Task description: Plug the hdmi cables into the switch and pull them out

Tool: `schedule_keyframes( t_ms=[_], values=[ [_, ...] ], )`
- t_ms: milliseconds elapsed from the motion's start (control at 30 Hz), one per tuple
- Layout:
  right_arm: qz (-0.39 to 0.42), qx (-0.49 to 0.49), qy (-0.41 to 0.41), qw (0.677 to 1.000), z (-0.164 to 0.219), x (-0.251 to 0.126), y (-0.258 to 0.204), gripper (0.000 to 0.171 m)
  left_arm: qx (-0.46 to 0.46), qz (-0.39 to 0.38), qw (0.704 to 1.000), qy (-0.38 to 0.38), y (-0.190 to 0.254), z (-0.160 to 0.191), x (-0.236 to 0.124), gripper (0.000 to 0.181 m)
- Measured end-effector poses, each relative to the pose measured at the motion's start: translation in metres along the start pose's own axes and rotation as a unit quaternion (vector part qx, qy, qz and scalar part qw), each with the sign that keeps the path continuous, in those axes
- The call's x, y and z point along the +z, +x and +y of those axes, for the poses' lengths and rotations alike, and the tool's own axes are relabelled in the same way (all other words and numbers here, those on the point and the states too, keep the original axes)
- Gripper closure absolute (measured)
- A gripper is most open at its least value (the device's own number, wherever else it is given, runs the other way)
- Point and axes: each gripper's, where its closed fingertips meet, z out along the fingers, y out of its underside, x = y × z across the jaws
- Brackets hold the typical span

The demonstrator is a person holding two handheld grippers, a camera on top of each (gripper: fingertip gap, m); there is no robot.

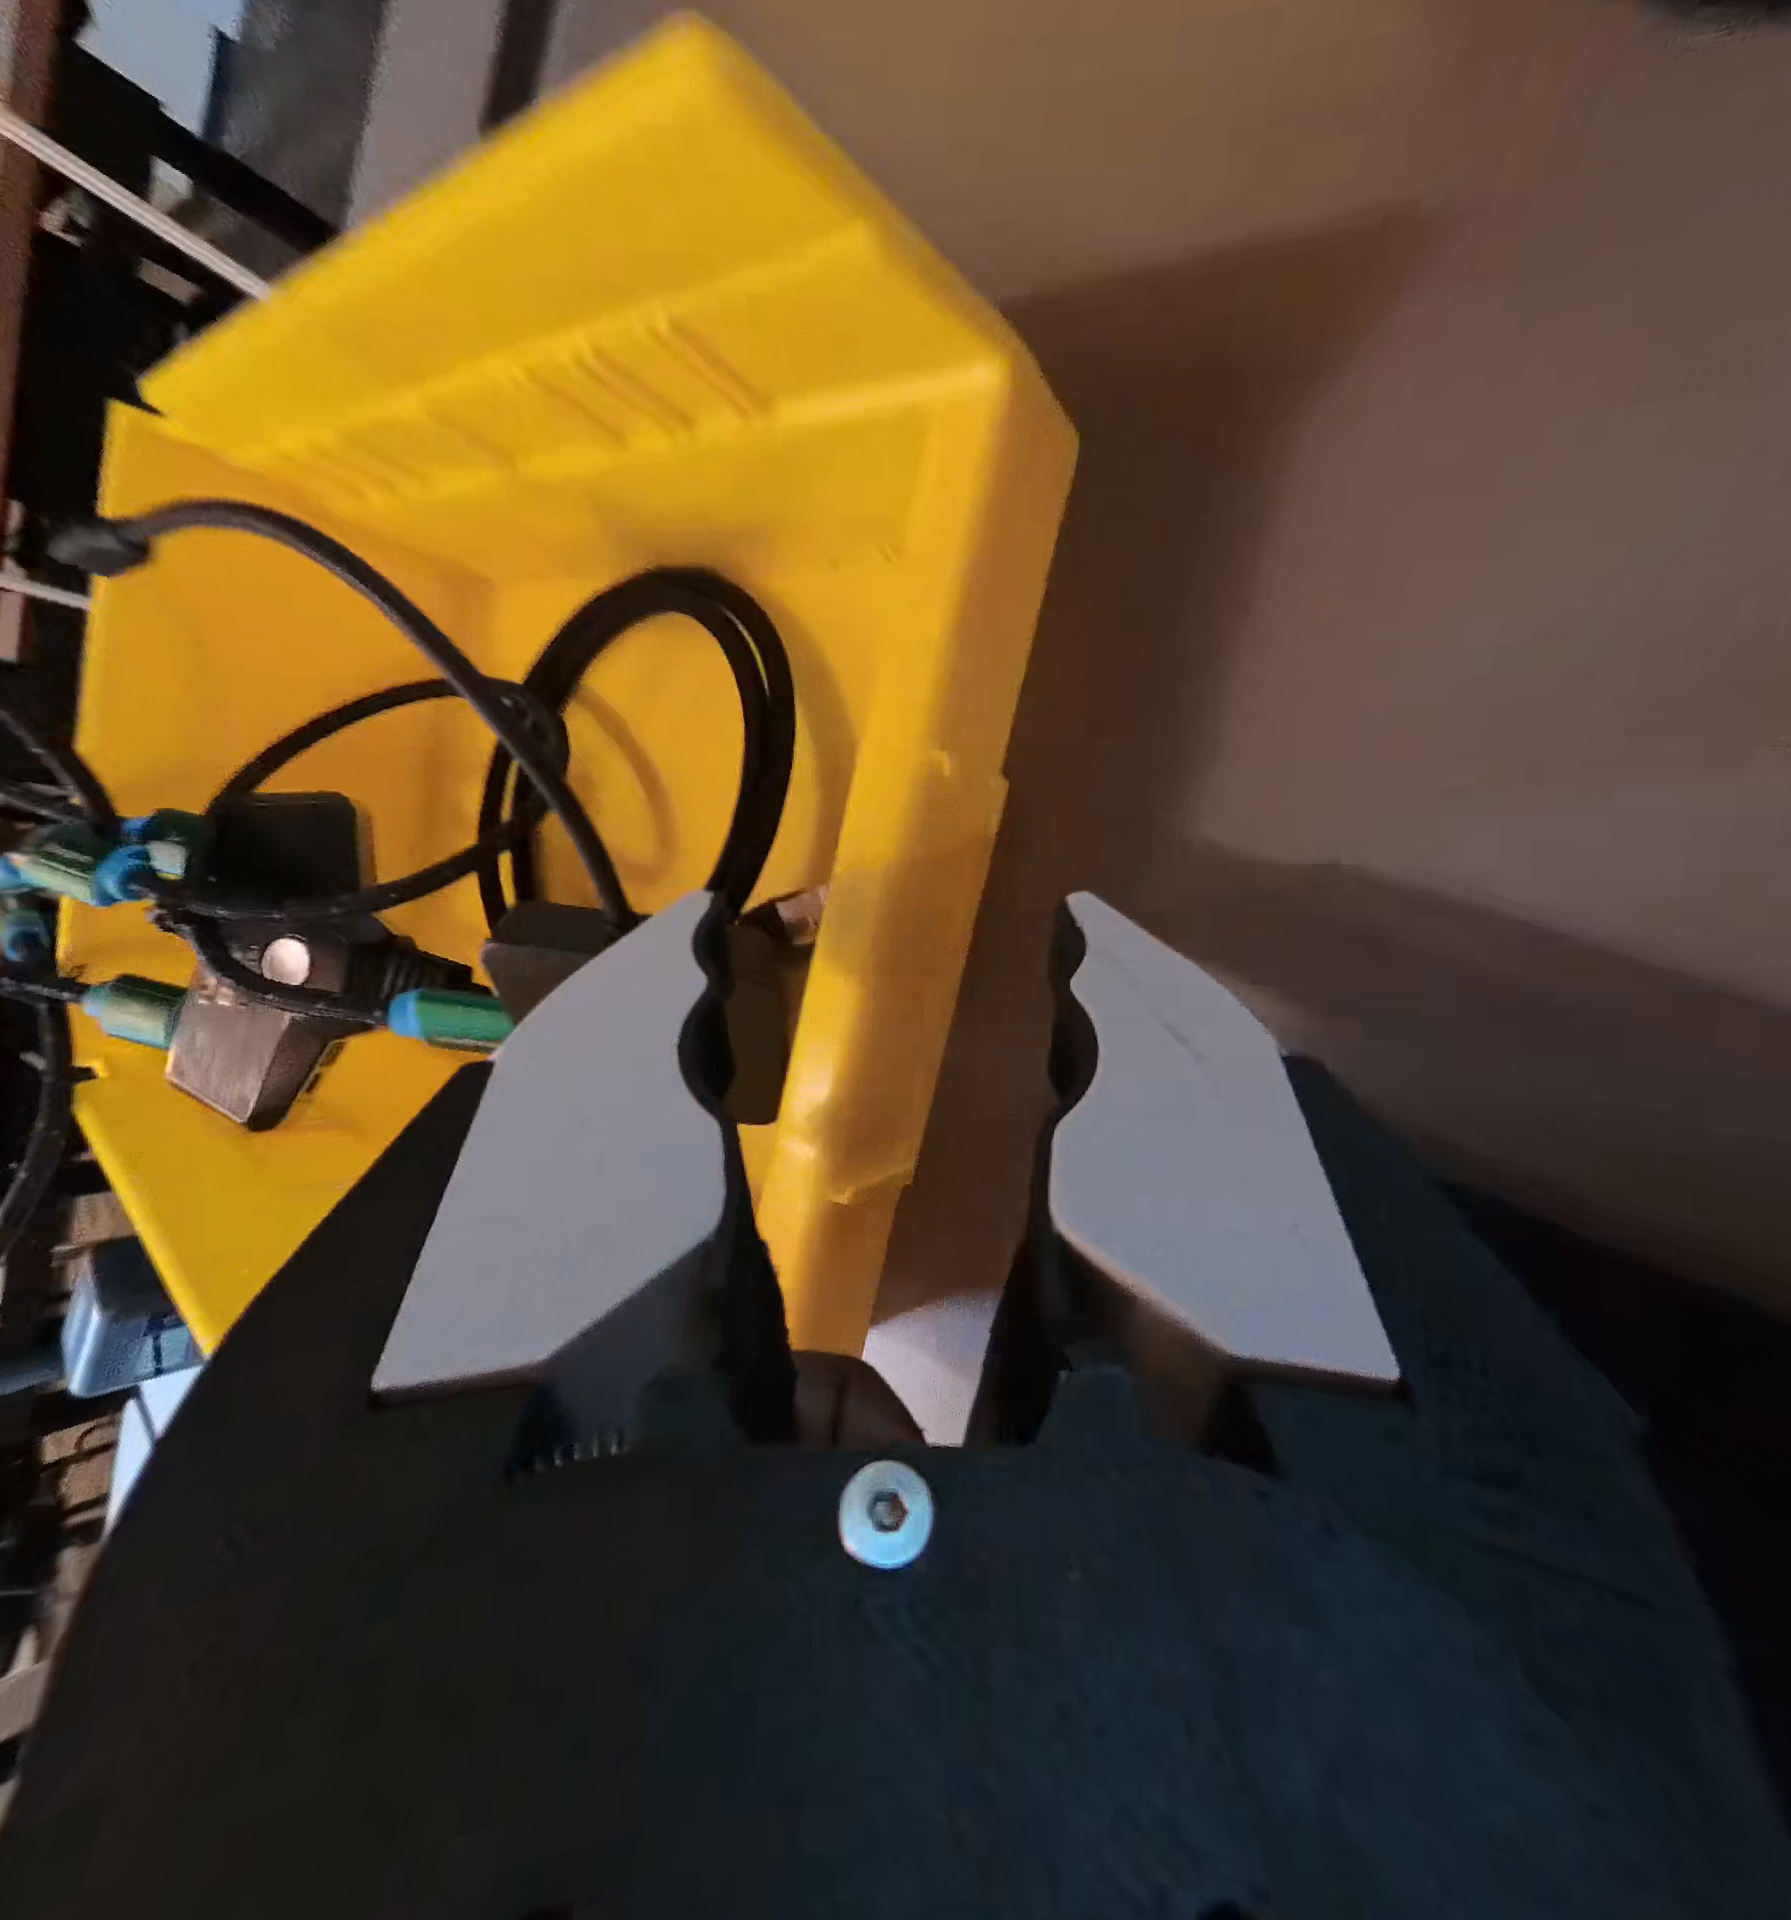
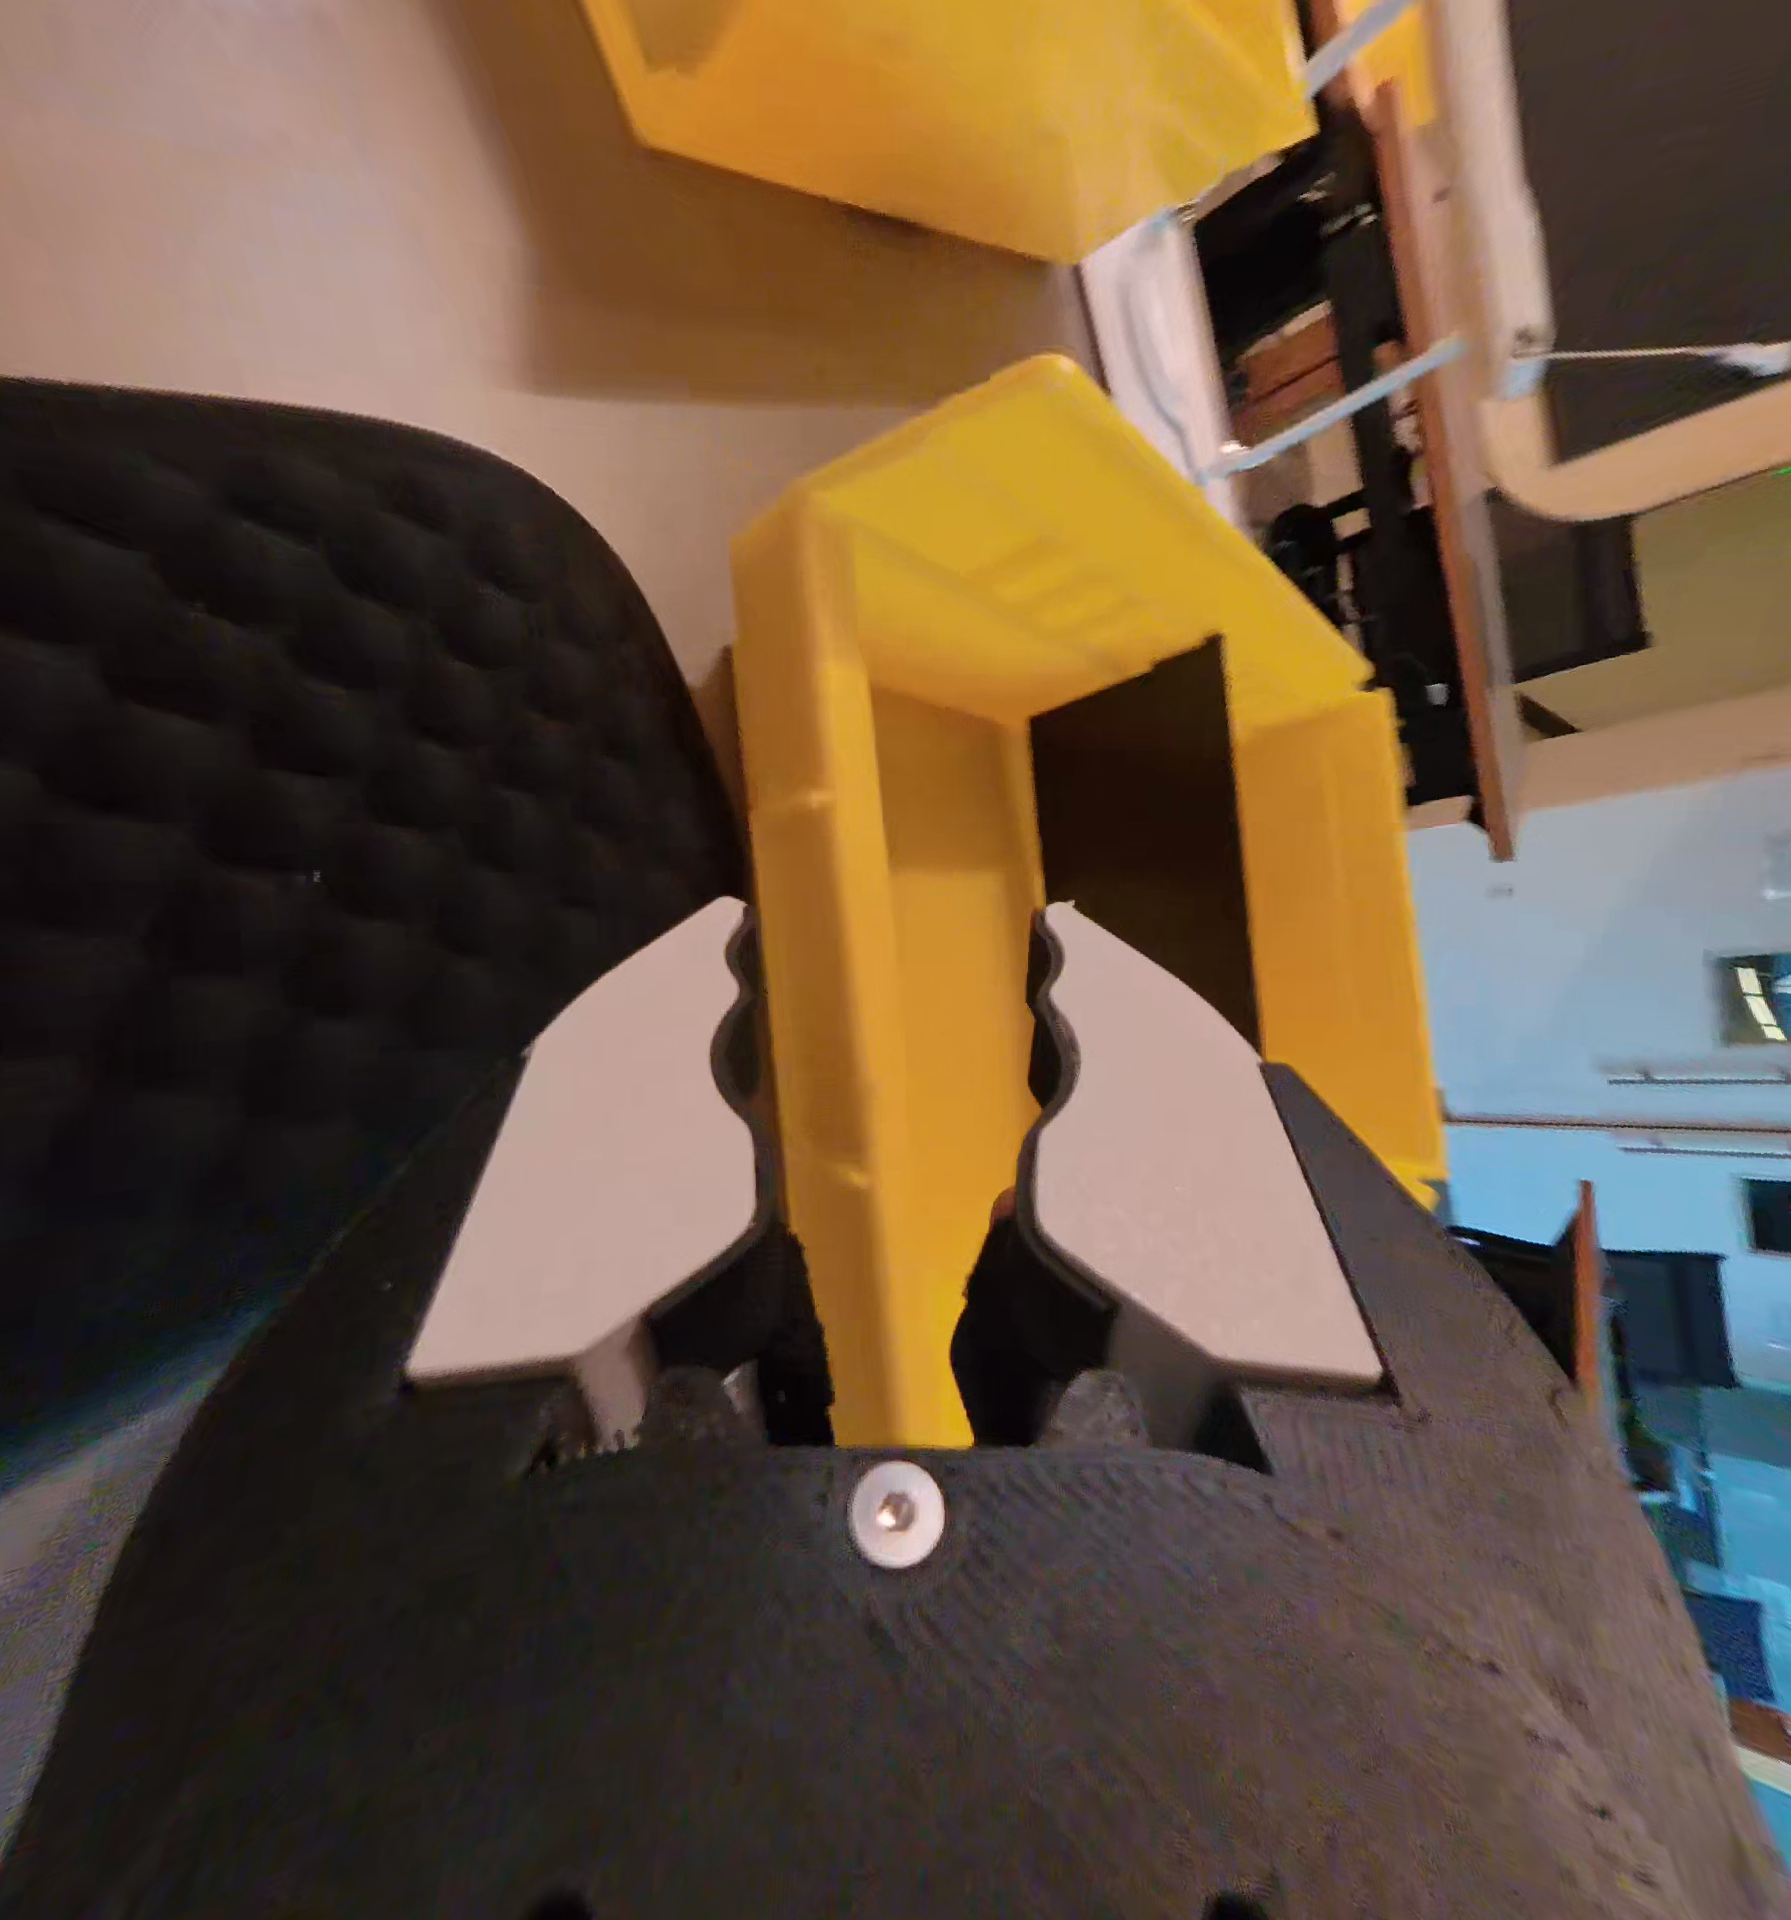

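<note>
Left gripper [image 1: 886, 997] wide apart astride yellow bin [image 1: 579, 436] wall, black cables [image 1: 662, 665] and switch [image 1: 247, 1039] inside, right gripper [image 2: 891, 997] clamped on second yellow bin's [image 2: 839, 935] wall.

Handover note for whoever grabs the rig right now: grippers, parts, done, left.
Left gripper: open, straddling the side wall of the yellow plastic bin, holding nothing.
Right gripper: jaws on either side of the wall of a second yellow plastic bin; grip cannot be confirmed.
Parts: small black HDMI switch lies in the first bin amid looped black cables with green-blue plugs; several look plugged in, blur hides details.
Done: cannot tell.
Left: plugging and pulling, as neither gripper is on a cable.
</note>
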Motion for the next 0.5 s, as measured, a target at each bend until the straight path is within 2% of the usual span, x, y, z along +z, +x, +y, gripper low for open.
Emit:
schedule_keyframes(
  t_ms=[67, 133, 167, 233, 367, 500],
  values=[
    [-0.031, -0.001, -0.022, 0.999, 0.002, 0.015, -0.008, 0.122, 0.025, -0.006, 0.999, -0.039, -0.003, 0.015, 0.011, 0.139],
    [-0.031, -0.023, -0.066, 0.997, 0.013, 0.026, -0.005, 0.132, 0.032, 0.006, 0.998, -0.058, -0.004, 0.024, 0.017, 0.149],
    [-0.033, -0.021, -0.057, 0.998, 0.01, 0.028, -0.004, 0.141, 0.021, 0.006, 0.998, -0.059, -0.007, 0.025, 0.018, 0.149],
    [-0.043, -0.023, -0.077, 0.996, 0.017, 0.032, -0.004, 0.147, 0.015, -0.002, 0.997, -0.071, -0.016, 0.036, 0.019, 0.148],
    [-0.03, -0.005, -0.093, 0.995, 0.034, 0.03, 0.004, 0.148, 0.01, -0.023, 0.996, -0.088, -0.033, 0.065, 0.011, 0.146],
    [-0.023, 0.019, -0.111, 0.993, 0.059, 0.018, 0.011, 0.148, -0.006, -0.029, 0.995, -0.094, -0.039, 0.104, -0.013, 0.145]
  ],
)
